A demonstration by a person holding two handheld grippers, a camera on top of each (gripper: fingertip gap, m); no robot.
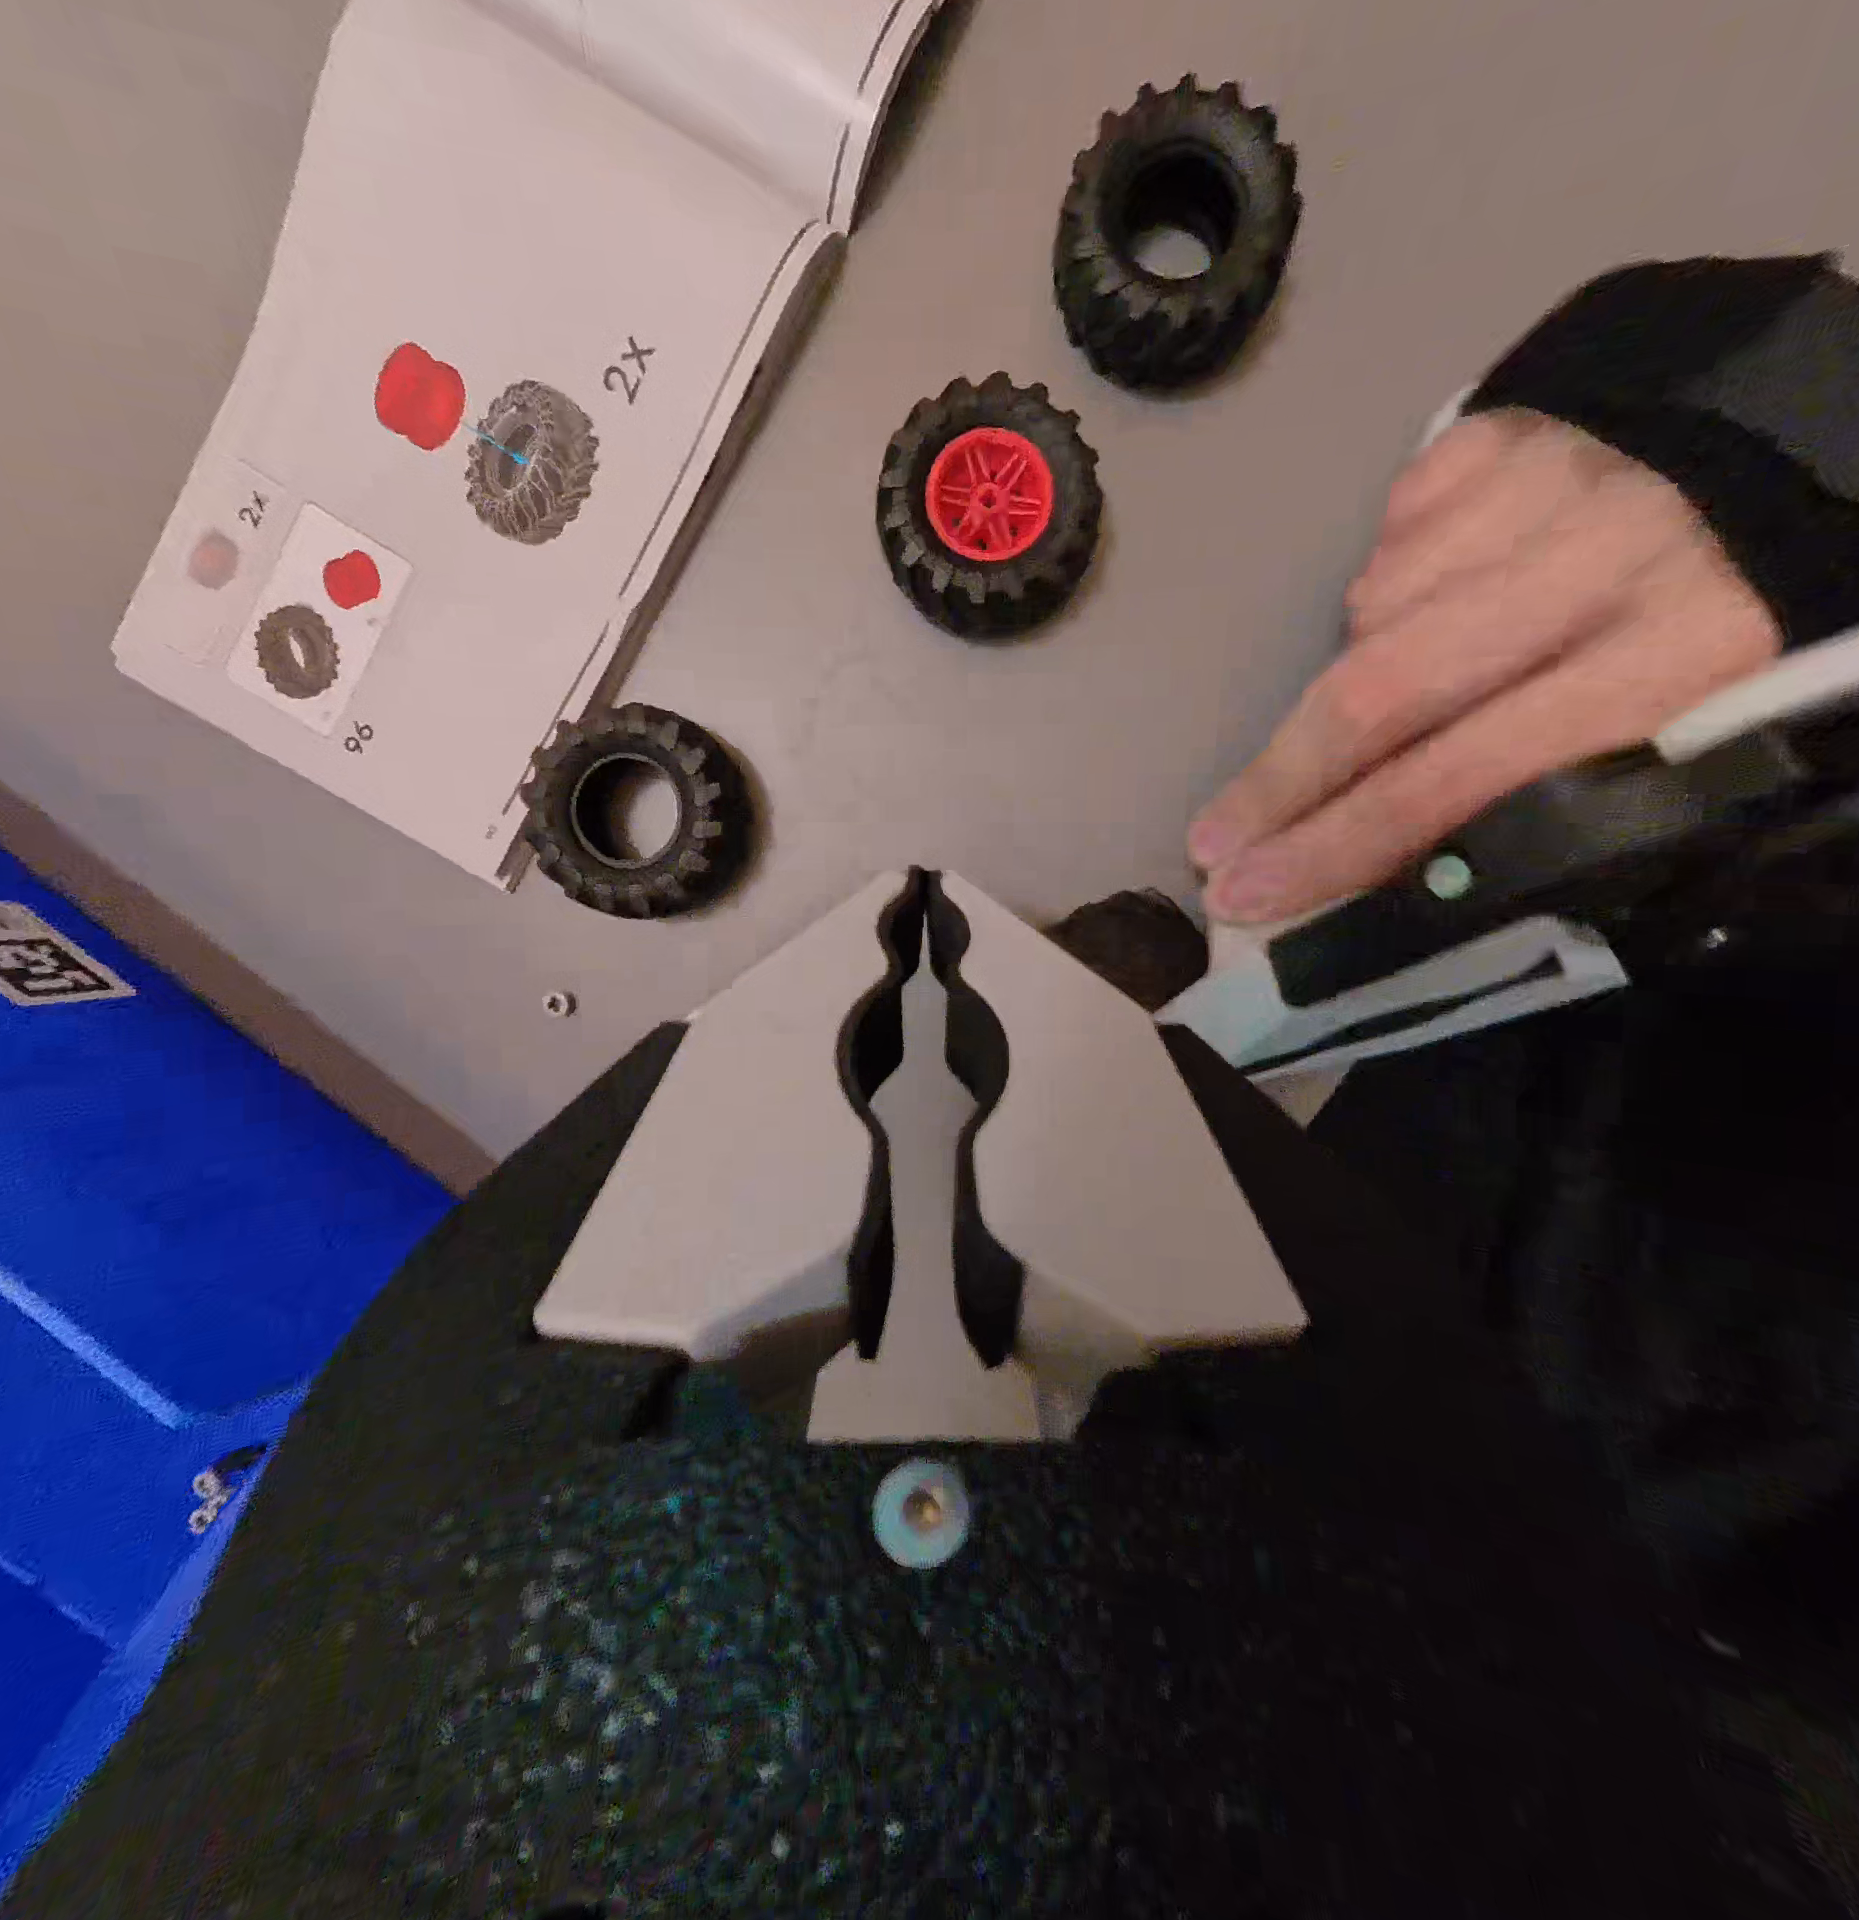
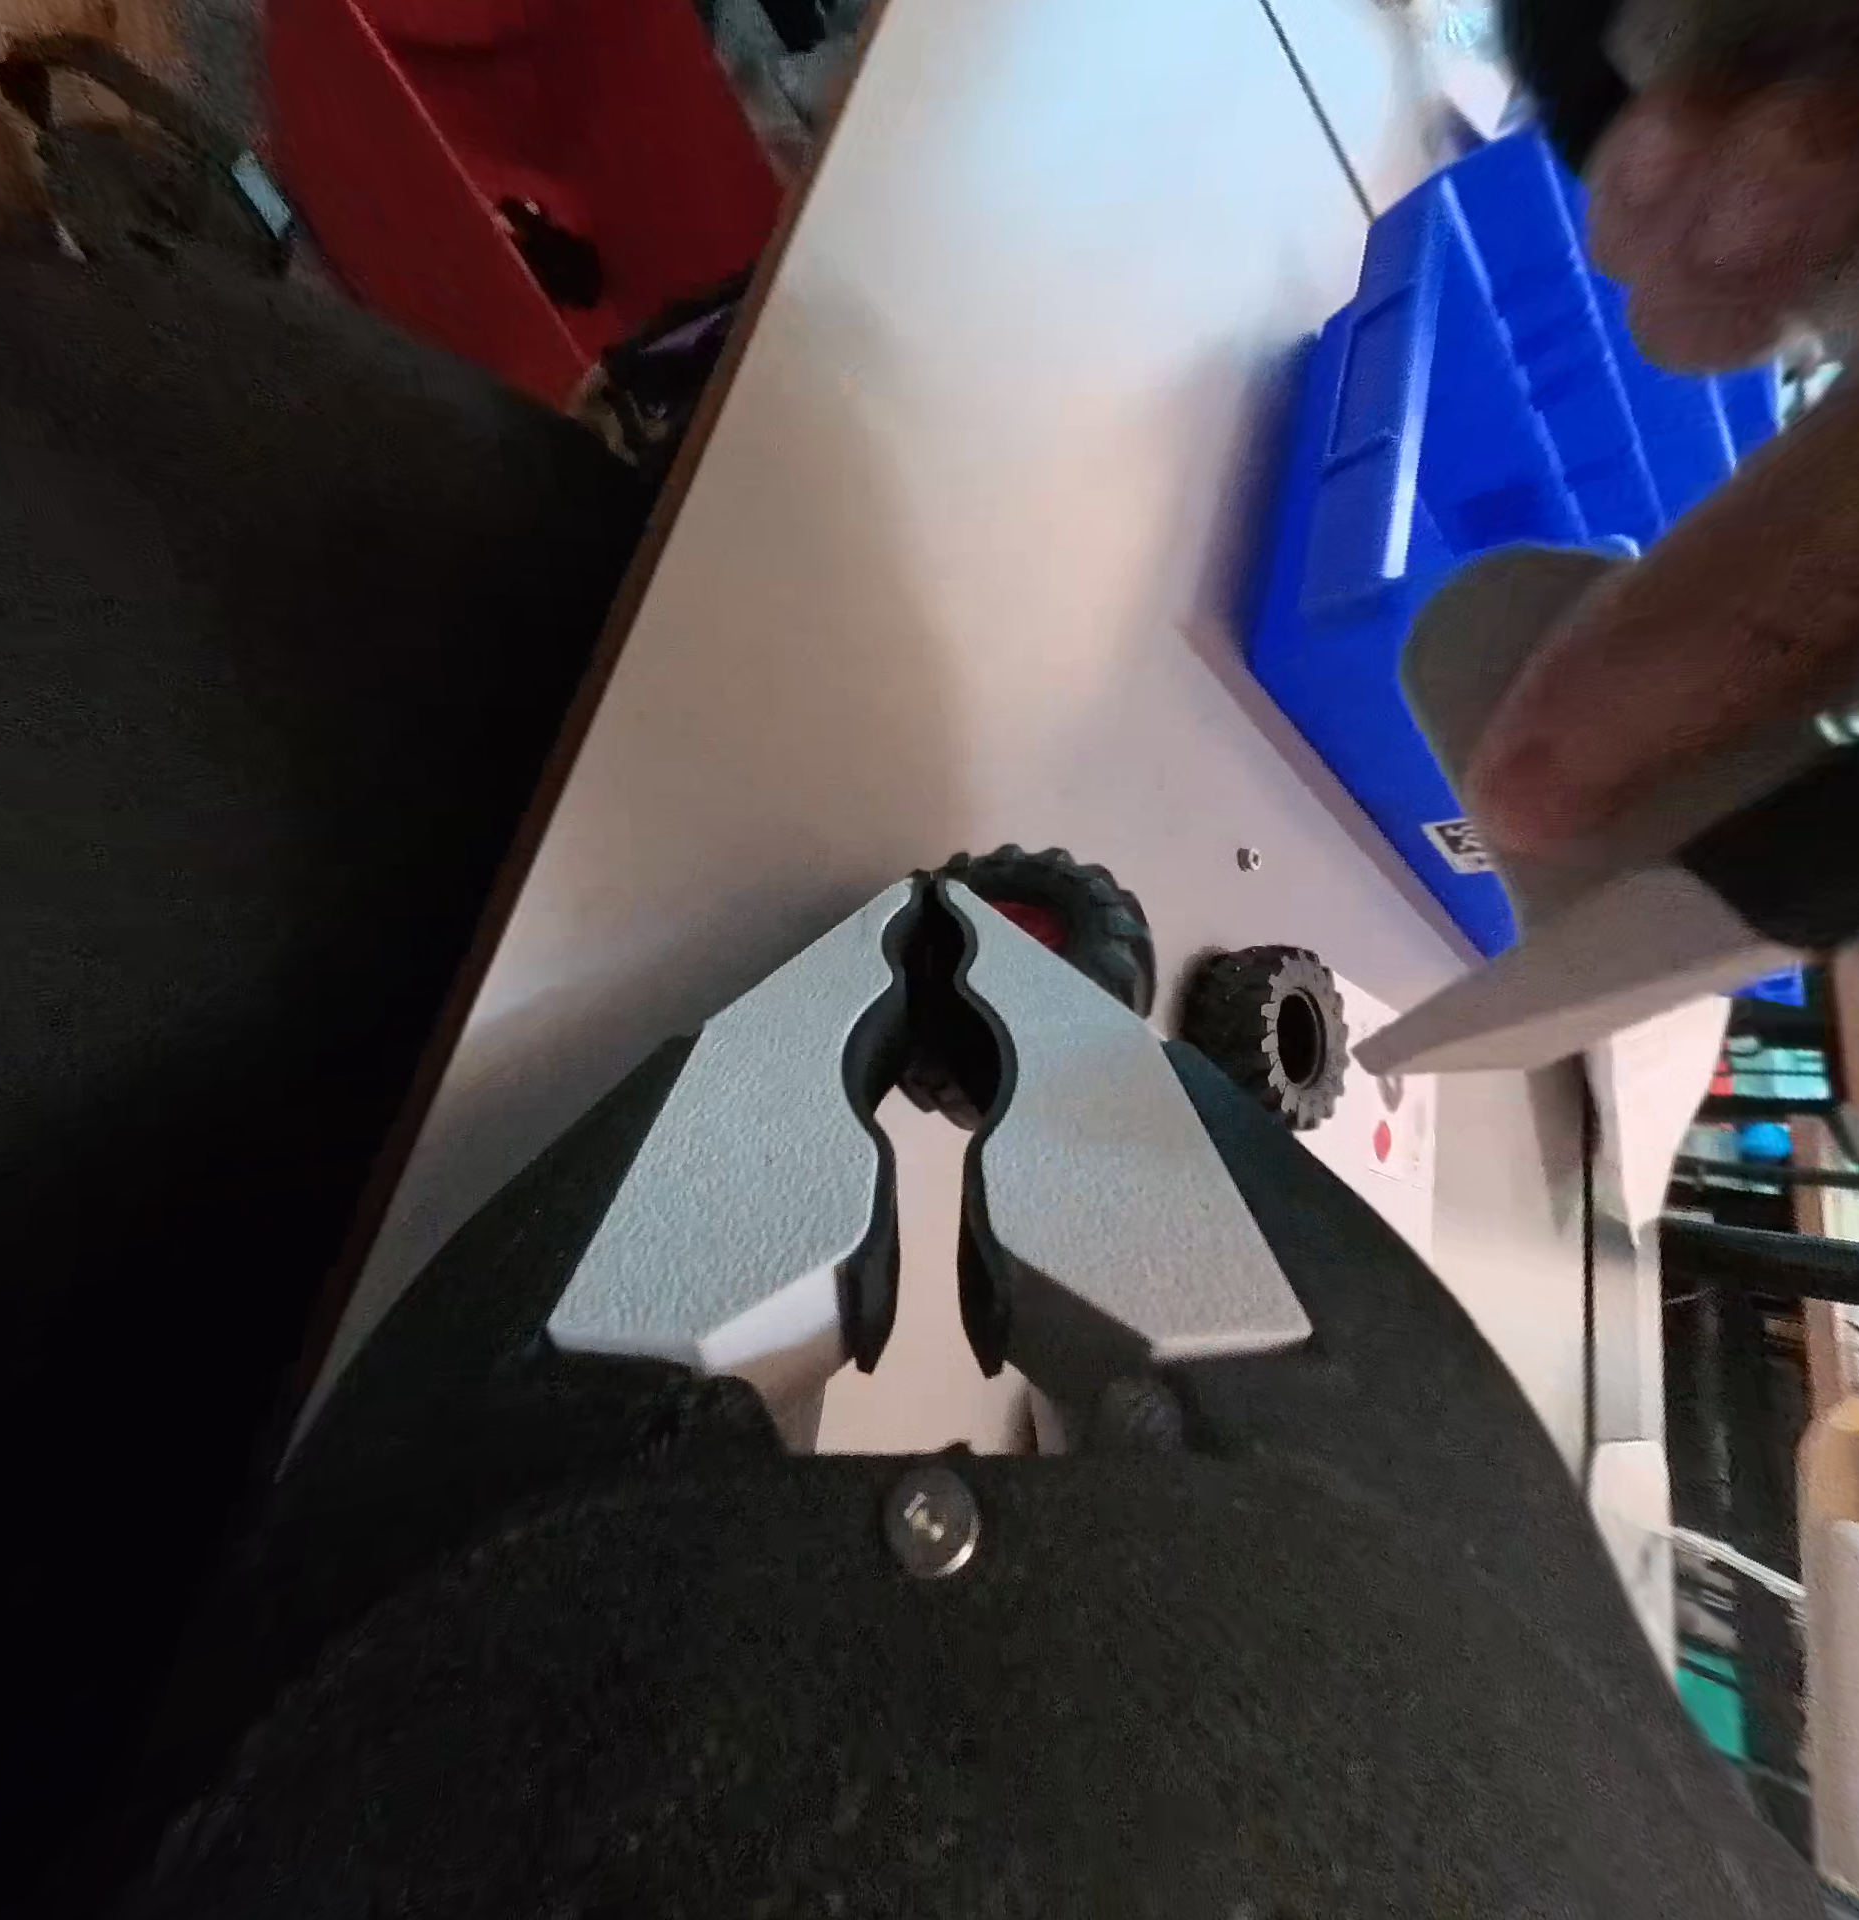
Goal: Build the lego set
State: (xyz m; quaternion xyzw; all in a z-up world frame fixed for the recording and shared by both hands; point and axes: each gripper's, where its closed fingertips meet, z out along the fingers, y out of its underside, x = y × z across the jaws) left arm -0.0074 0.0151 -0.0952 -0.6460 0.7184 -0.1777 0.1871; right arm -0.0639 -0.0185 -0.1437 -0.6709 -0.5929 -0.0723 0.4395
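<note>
In the left wrist view, my left gripper is shut and empty above the grey table. Beyond it lie an empty black tyre, a tyre with a red rim and another empty tyre. My right gripper, held by a hand, comes in from the right, its tip at a dark tyre. In the right wrist view, my right gripper is shut, with a red-rimmed tyre just behind its tips. An empty tyre lies beside it, near the left gripper.
An open instruction booklet lies on the table at the upper left, also in the right wrist view. A blue compartment bin stands at the table's left, seen too in the right wrist view. A small screw sits in the tabletop.
</note>
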